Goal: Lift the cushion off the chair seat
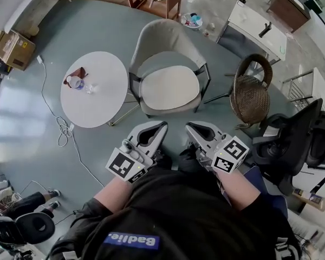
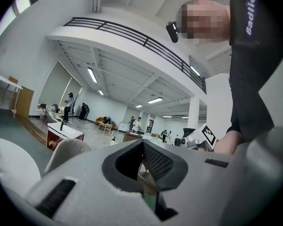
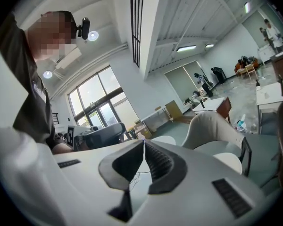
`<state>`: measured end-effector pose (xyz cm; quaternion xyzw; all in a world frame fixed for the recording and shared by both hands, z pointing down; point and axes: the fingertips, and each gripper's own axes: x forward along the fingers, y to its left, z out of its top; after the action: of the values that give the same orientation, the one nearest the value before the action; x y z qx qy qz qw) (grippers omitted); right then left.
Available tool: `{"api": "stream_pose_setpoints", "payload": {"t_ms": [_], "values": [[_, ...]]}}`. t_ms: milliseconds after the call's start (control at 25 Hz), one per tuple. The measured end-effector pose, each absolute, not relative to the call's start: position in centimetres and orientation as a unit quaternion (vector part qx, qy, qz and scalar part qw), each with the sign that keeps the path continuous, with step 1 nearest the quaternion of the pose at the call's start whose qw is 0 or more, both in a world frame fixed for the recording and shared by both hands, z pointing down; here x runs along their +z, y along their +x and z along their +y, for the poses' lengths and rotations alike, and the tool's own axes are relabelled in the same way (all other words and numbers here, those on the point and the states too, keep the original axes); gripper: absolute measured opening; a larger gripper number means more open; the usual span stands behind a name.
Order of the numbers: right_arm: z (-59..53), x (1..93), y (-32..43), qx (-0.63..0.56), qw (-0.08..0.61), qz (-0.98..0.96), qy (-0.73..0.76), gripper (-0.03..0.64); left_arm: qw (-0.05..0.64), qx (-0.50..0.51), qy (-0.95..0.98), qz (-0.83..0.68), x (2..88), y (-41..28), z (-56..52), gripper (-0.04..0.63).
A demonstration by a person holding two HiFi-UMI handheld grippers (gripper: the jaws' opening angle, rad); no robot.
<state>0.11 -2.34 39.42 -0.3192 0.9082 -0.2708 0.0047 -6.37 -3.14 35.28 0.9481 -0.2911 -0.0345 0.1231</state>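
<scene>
Cushion (image 1: 170, 88) lies flat on the chair (image 1: 165, 37) seat, beyond both grippers, untouched. Left gripper (image 1: 160, 125) and right gripper (image 1: 192, 127): jaws together, nothing between. Risk: arriving closed would shove the cushion toward the backrest; a shallow edge bite may slip.

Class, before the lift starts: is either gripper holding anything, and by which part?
Nothing is held: left gripper and right gripper are shut and empty, short of the cushion.

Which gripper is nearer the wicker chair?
Right. In the head view the right gripper is below-left of the wicker chair; the left gripper lies farther left, beyond the right one.
</scene>
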Motion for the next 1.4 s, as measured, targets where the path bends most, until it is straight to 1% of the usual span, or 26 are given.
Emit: {"api": "stream_pose_setpoints", "payload": {"t_ms": [600,840,1000,1040,1120,1160,1400], "values": [[-9.5,53.3,7.6,-0.328,-0.01,0.879,-0.345,0.031,0.153,-0.004,0.935,-0.32,43.3,-1.1,-10.5,0.012],[-12.1,60.4,8.8,-0.357,-0.013,0.868,-0.345,0.031,0.152,-0.003,0.934,-0.323,46.4,0.6,-13.3,0.012],[-13.2,65.4,8.8,-0.397,-0.009,0.85,-0.346,0.034,0.151,-0.005,0.934,-0.323,47.8,0.7,-14.8,0.012],[-13.3,66.8,8.8,-0.411,-0.008,0.845,-0.343,0.044,0.154,-0.005,0.934,-0.323,48.3,0.8,-15.0,0.012],[-13.4,69.8,8.7,-0.437,-0.009,0.835,-0.335,0.105,0.159,-0.004,0.933,-0.323,49.3,0.9,-15.3,0.012],[-13.6,71.3,8.7,-0.447,-0.011,0.83,-0.332,0.124,0.163,-0.003,0.933,-0.322,49.8,1.0,-15.4,0.012],[-14.7,79.6,9.8,-0.504,-0.015,0.792,-0.343,0.156,0.188,0.002,0.928,-0.321,53.1,1.6,-15.6,0.012]]}}
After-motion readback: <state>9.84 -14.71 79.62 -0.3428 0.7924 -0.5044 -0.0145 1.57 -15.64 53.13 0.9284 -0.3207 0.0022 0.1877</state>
